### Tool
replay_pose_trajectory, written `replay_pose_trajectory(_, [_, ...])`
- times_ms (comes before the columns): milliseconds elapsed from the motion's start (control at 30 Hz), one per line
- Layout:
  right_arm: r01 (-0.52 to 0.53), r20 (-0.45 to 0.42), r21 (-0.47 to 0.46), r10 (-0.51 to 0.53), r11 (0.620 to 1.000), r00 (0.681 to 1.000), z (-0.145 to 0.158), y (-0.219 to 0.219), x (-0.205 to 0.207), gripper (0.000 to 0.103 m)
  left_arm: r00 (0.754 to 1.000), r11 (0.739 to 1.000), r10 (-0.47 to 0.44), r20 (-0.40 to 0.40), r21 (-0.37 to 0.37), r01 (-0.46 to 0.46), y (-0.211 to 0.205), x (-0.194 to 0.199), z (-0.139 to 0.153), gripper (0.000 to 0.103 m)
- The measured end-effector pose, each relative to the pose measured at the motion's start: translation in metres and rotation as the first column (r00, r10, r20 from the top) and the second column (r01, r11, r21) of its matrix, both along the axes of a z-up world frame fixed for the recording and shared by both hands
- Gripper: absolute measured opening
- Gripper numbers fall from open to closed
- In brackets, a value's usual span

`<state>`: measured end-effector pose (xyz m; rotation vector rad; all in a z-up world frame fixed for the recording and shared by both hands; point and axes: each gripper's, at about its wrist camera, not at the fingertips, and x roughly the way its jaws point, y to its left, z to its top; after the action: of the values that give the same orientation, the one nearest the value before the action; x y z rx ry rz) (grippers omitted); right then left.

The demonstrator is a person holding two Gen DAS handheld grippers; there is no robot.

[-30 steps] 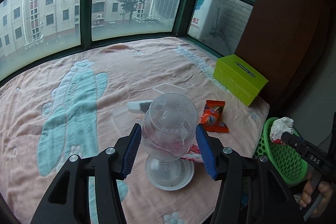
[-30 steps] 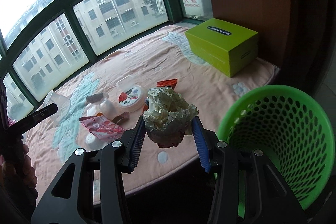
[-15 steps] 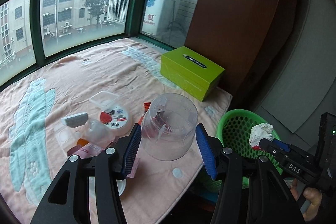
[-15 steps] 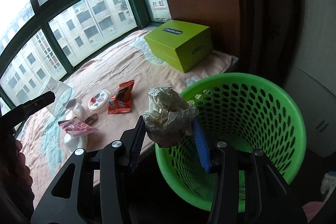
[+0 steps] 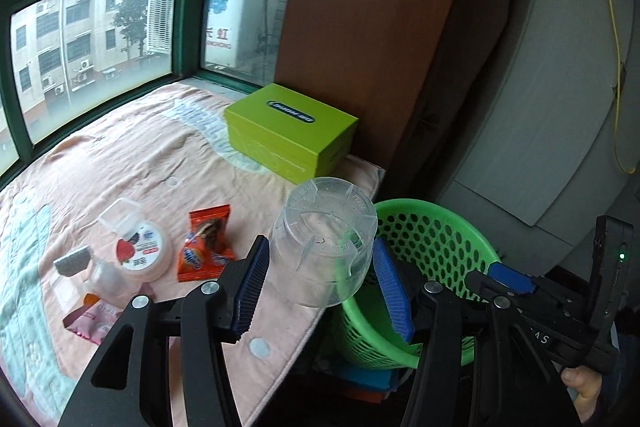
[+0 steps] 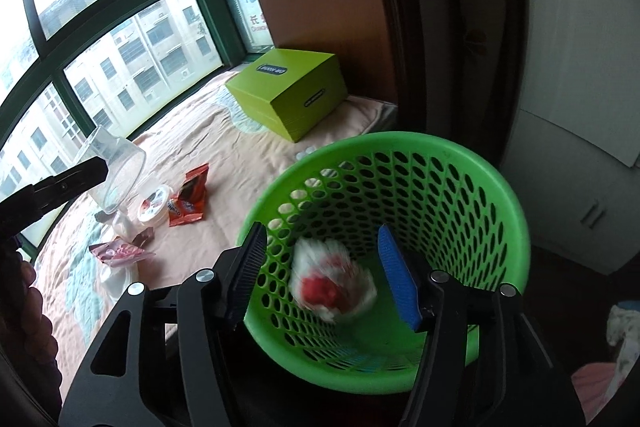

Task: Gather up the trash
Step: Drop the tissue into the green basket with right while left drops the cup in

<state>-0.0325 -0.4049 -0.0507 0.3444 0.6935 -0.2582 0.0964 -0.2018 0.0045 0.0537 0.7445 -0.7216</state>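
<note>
Green plastic basket (image 6: 400,187) stands at the near right edge of the blanket-covered surface (image 5: 140,155), holding a blurred white-and-red paper wad (image 6: 332,283), above which the right hand-held gripper (image 6: 320,275) is released, its jaws spread wide. Left hand-held gripper (image 5: 320,287) is clenched on a clear plastic cup (image 5: 324,243), held beside the basket rim. Farther left lie an orange snack packet (image 5: 206,243), a round white tub (image 5: 140,251) and a pink wrapper (image 5: 92,319); a lime-green box (image 5: 292,131) sits at the far right.
</note>
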Motion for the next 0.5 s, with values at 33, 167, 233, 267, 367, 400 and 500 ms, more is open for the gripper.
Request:
replay_pose_trajectory(33, [0.007,0.001,0.001,-0.007,1.000,1.000,0.000,-0.003,-0.002,0.061,1.000,1.000,-0.010,0.000,0.002,0.010,-0.005,-0.001,0.000,0.052])
replay_pose_trajectory(167, [0.041,0.014,-0.001,-0.041,0.999,0.999,0.004,-0.013,-0.015,0.064,0.999,0.999,-0.044,-0.008,0.007,0.044,-0.022,-0.007,-0.002,0.052])
replay_pose_trajectory(233, [0.059,0.021,-0.007,-0.059,0.998,0.998,0.006,-0.017,-0.021,0.065,0.998,0.998,-0.062,-0.011,0.011,0.062,-0.032,-0.010,-0.002,0.052])
replay_pose_trajectory(267, [0.068,0.025,-0.014,-0.068,0.998,0.997,0.007,-0.019,-0.024,0.066,0.997,0.997,-0.070,-0.013,0.013,0.070,-0.036,-0.011,-0.003,0.052])
replay_pose_trajectory(367, [0.096,0.036,-0.030,-0.095,0.995,0.995,0.009,-0.023,-0.032,0.070,0.995,0.995,-0.093,-0.021,0.020,0.093,-0.048,-0.016,-0.006,0.052])
replay_pose_trajectory(400, [0.102,0.037,-0.030,-0.101,0.994,0.994,0.009,-0.025,-0.034,0.070,0.995,0.995,-0.099,-0.024,0.022,0.100,-0.052,-0.017,-0.007,0.052])
replay_pose_trajectory(500, [0.120,0.040,-0.020,-0.119,0.993,0.992,0.007,-0.032,-0.040,0.070,0.992,0.992,-0.123,-0.035,0.033,0.124,-0.065,-0.021,-0.011,0.052])
